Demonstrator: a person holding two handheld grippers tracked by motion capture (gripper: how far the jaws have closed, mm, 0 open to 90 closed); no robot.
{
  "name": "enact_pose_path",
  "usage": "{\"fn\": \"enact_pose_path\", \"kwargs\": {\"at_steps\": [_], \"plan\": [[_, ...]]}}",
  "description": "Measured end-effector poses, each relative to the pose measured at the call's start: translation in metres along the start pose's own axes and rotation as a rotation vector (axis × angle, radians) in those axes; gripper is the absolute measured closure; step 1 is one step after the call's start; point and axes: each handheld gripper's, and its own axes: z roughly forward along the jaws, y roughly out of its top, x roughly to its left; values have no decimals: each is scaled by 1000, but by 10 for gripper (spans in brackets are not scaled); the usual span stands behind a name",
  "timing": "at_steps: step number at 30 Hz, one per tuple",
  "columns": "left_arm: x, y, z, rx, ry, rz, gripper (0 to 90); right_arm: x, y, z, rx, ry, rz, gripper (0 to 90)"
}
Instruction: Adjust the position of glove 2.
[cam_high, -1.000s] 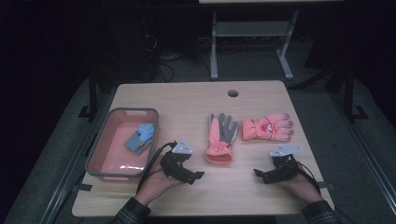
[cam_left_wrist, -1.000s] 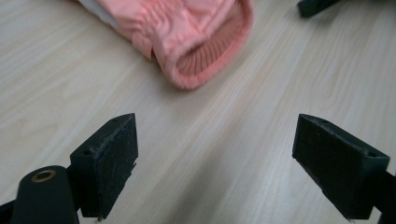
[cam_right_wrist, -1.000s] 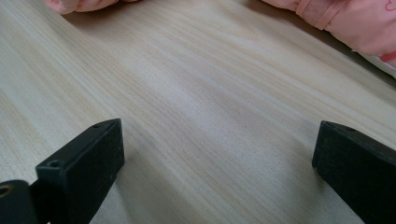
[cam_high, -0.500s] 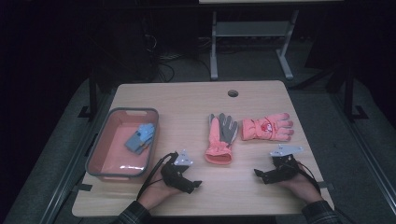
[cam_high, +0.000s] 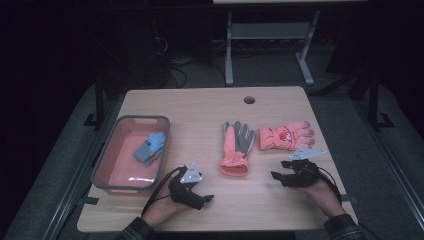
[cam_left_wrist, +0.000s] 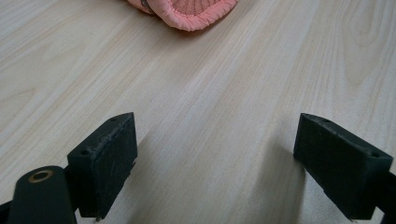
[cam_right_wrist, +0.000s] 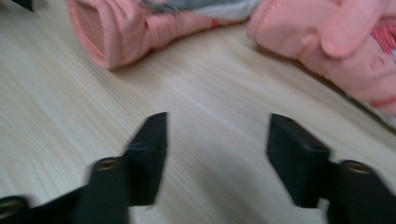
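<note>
1. Three gloves in all. Two pink ones lie on the wooden surface: a pink-and-grey glove palm up, and a pink glove just beside it on the right.
2. One blue glove lies in the single pink tray at left.
3. Left gripper: fingers wide apart, nothing between them, low over bare wood near the pink-and-grey cuff.
4. Right gripper: fingers have just been closing, part-open, nothing between them, near both pink gloves.

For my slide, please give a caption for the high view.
Two pink gloves lie on a wooden table beside a tray holding a blue glove.
</note>
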Motion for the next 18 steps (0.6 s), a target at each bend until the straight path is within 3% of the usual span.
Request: {"fn": "enact_pose_path", "kwargs": {"at_steps": [3,9,12,18], "plan": [[0,0,0,0,-1,1,126,4,13,1,-22,11,-16,681],[1,0,0,5,0,8,126,8,36,4,-66,58,-33,895],[0,0,0,5,-1,4,126,10,50,10,-87,98,-43,899],[2,0,-1,6,0,19,126,15,67,24,-89,114,-58,898]]}}
